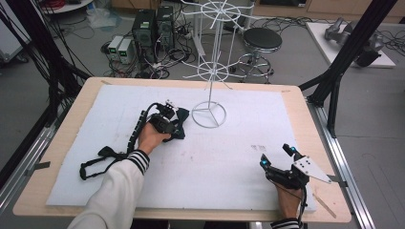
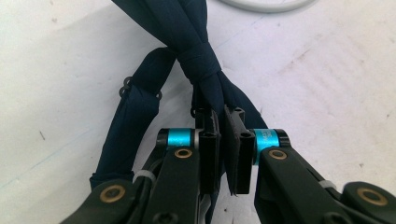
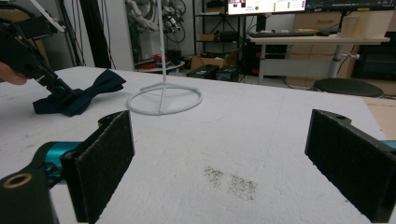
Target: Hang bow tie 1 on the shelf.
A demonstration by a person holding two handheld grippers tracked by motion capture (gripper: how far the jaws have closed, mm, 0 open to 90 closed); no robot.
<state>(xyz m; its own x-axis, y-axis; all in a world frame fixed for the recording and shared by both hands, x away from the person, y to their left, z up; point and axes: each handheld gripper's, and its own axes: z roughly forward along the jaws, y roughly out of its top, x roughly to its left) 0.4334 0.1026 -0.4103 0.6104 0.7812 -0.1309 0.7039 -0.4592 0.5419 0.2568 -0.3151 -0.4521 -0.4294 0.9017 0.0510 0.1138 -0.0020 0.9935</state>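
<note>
Navy fabric of a bow tie lies on the white foam mat of the counter, just beside the ring base of a white wire display stand. The left gripper has its jaws pinched on a fold of the bow tie just below the central knot, one wing spreading away past the jaws and a strap looping off to one side. The right gripper rests well apart near the mat's front corner, jaws spread wide over bare foam.
</note>
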